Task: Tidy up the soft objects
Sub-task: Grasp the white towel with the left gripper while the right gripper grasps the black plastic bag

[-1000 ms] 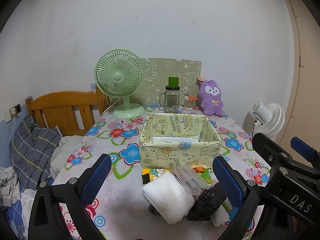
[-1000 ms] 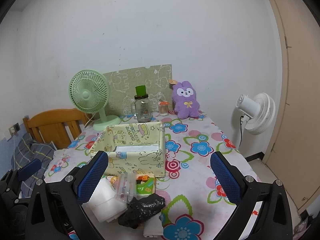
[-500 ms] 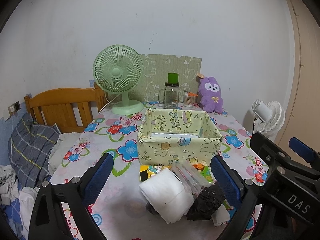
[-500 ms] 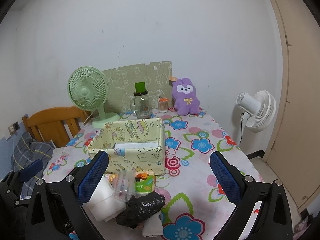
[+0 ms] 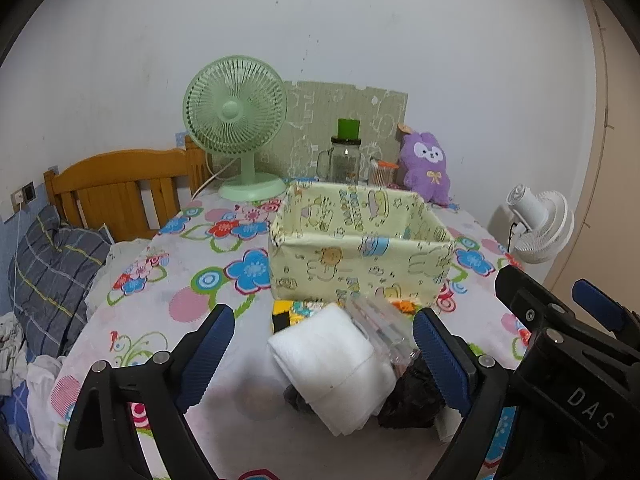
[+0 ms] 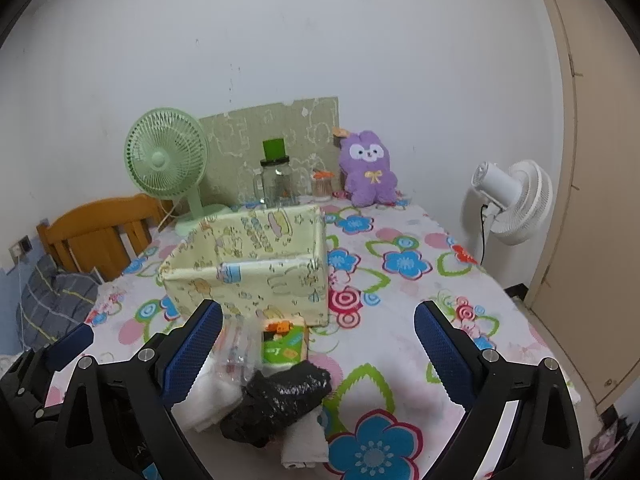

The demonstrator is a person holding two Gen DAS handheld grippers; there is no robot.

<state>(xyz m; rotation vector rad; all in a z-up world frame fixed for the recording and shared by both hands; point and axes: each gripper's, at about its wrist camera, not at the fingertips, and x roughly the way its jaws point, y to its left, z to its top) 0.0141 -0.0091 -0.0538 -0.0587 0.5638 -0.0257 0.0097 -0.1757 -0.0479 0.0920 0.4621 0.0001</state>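
A pile of soft things lies on the flowered tablecloth in front of a yellow fabric box point(image 5: 360, 256). It holds a white rolled cloth point(image 5: 332, 364), a clear plastic bag point(image 5: 380, 324), a crumpled black bag point(image 5: 412, 396) and a yellow packet point(image 5: 292, 312). My left gripper point(image 5: 324, 360) hovers over the pile with the white roll between its closing jaws, and the pads do not touch it. My right gripper point(image 6: 316, 356) stands wide open above the black bag point(image 6: 280, 396) and a green packet point(image 6: 284, 344), holding nothing. The box point(image 6: 248, 280) sits just beyond.
At the table's back stand a green fan point(image 5: 236, 128), a glass jar with a green lid point(image 5: 346, 156) and a purple plush rabbit point(image 5: 426, 168). A wooden bed frame point(image 5: 116, 188) and pillow are left; a white floor fan point(image 6: 512, 200) and door are right.
Both grippers have sunk toward the pile, which now looks larger and closer. The left gripper's fingers stand a little nearer together than before.
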